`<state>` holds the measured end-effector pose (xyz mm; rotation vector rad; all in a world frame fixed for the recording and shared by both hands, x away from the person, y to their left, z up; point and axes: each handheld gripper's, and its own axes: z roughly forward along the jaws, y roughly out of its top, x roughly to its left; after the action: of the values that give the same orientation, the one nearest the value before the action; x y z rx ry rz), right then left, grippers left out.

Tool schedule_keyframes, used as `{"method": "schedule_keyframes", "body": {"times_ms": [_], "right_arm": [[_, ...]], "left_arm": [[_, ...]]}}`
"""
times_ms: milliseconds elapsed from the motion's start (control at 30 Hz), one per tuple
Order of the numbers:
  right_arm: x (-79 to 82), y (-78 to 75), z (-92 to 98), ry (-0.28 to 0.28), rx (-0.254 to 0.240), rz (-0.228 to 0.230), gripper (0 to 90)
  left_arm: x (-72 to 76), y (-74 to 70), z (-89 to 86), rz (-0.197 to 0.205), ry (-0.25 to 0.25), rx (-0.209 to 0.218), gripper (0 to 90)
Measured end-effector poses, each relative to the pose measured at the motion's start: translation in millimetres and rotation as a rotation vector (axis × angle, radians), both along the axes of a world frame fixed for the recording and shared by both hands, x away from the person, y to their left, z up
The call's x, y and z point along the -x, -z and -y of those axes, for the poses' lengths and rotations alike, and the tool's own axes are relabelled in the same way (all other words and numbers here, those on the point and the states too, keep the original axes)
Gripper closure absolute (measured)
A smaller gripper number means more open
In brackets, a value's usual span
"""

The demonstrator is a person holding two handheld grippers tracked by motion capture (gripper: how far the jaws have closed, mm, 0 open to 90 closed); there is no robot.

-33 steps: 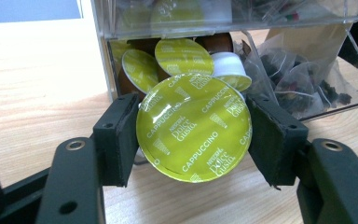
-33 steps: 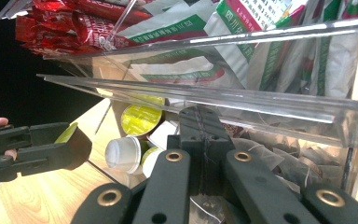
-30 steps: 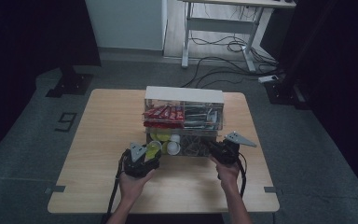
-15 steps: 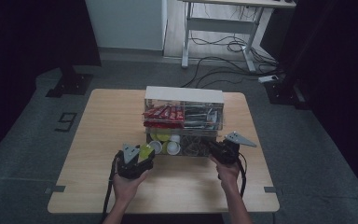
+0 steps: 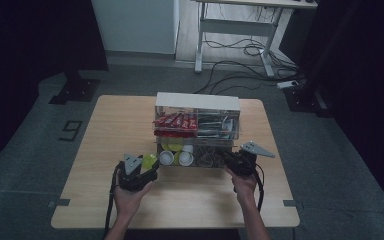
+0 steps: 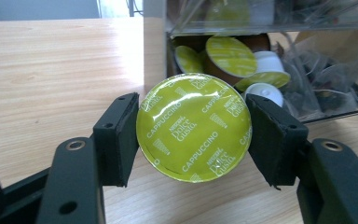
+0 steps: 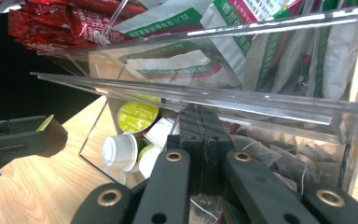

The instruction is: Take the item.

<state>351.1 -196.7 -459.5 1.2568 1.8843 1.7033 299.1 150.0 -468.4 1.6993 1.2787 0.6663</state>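
coffee capsule (image 6: 193, 127) | green foil lid printed Cappuccino, Dolce Gusto | lid faced toward camera | held above table, just before clear organizer (image 6: 335, 65)

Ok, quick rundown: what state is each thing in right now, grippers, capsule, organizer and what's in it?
Left gripper: shut on the green capsule, in front of the organizer.
Green capsule: held by its sides, foil lid facing the camera, above the table.
Right gripper: shut, jaws inside the lower compartment.
Clear organizer: upright, lower front open.
Other capsules: loose in the lower left compartment.
Red packets: stacked in the upper tier.
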Motion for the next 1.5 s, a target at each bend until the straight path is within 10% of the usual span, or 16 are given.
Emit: {"method": "schedule_keyframes", "body": {"times_ms": [1500], "right_arm": [[-1.6, 4.3, -3.3, -0.001, 0.021, -0.007, 89.3]], "left_arm": [[-20.1, 54.7, -47.2, -0.179, -0.110, -0.086, 38.2]]}}
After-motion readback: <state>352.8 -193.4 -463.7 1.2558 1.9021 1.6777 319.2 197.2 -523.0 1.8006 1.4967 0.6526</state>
